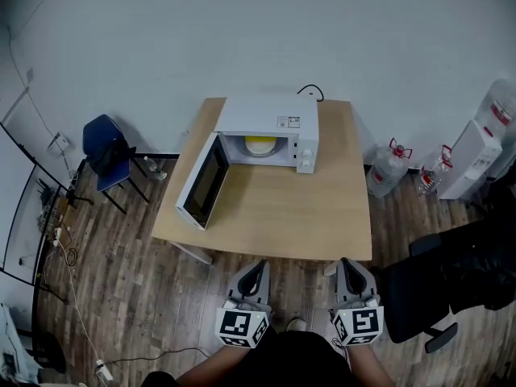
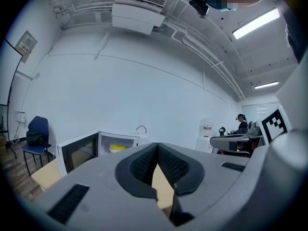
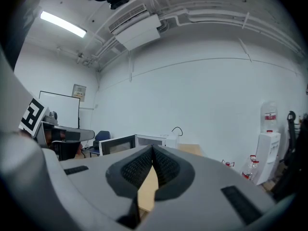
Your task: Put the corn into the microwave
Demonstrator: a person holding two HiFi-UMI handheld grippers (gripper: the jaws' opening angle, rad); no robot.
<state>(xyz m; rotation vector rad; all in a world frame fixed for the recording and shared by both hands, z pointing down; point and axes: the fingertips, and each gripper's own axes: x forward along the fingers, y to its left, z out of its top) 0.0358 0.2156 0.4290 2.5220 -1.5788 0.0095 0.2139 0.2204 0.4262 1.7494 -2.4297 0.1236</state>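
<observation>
Head view: spotted corn [image 1: 259,145] inside open microwave [image 1: 270,123] on desk [image 1: 282,216]; left gripper [image 1: 256,268], right gripper [image 1: 348,266] held well short of microwave, jaws pressed together.

Grey plastic two-jaw left gripper [image 1: 258,268] and matching right gripper [image 1: 348,266]: black textured pads [image 2: 143,166] fitted inside jaws, white black-marker cubes [image 1: 242,327] mounted behind; black top [image 1: 298,357] worn.

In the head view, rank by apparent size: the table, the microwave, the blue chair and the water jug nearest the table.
Table
Microwave
Blue chair
Water jug, only slightly smaller than the chair, so those two are close.
</observation>
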